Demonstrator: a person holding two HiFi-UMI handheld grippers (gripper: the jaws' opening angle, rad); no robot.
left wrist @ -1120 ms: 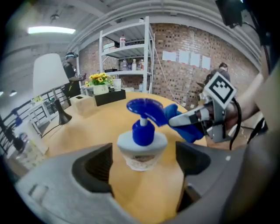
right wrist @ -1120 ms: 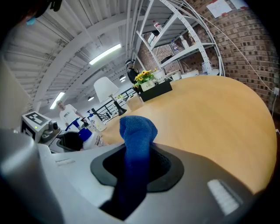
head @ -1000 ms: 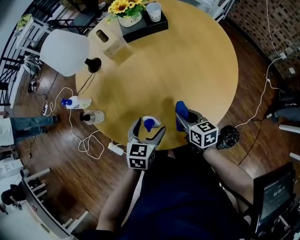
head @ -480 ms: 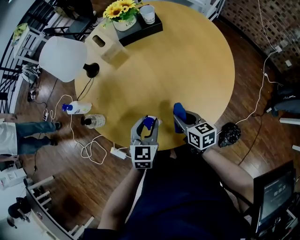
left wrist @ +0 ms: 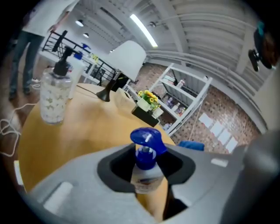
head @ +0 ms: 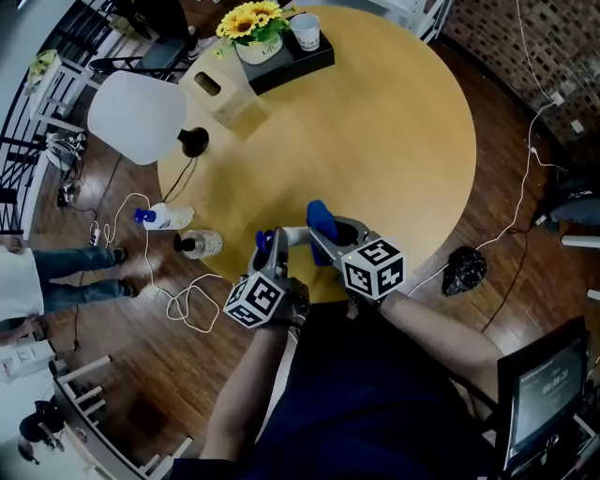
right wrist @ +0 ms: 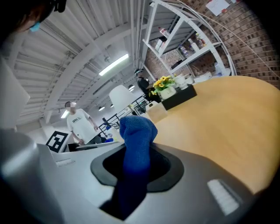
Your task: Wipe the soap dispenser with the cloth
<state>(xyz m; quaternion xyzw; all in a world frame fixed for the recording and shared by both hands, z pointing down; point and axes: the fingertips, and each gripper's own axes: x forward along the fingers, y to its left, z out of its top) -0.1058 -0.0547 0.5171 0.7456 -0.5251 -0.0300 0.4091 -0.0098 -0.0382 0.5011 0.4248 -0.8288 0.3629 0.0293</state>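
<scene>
A dark wooden floor (head: 506,187) strewn with cables surrounds the round wooden table (head: 394,141) I work at. Its far side carries a white-shaded lamp (head: 136,112) and a black tray (head: 300,54) with potted sunflowers (head: 251,14), all well apart from my work. The bare near edge is left free, I judge, as room for the wiping.

Both tools meet at that near edge, close in front of the person. The right gripper (head: 323,230) has its jaws pinching the blue cloth (right wrist: 136,144). A rounded wad stands up past the jaw tips, which suits rubbing with the fabric and keeps the hard plastic off the bottle.

The left gripper (head: 270,246) has just been closing its jaws, and they now clamp the soap dispenser (left wrist: 144,173). It is gripped high on the white body, just under the blue pump head. That hold steadies the bottle and, as I read it, leaves its sides open to the cloth. The dispenser sits over the table's near rim, just beside the cloth. I cannot tell whether its base rests on the wood or whether the two touch.
</scene>
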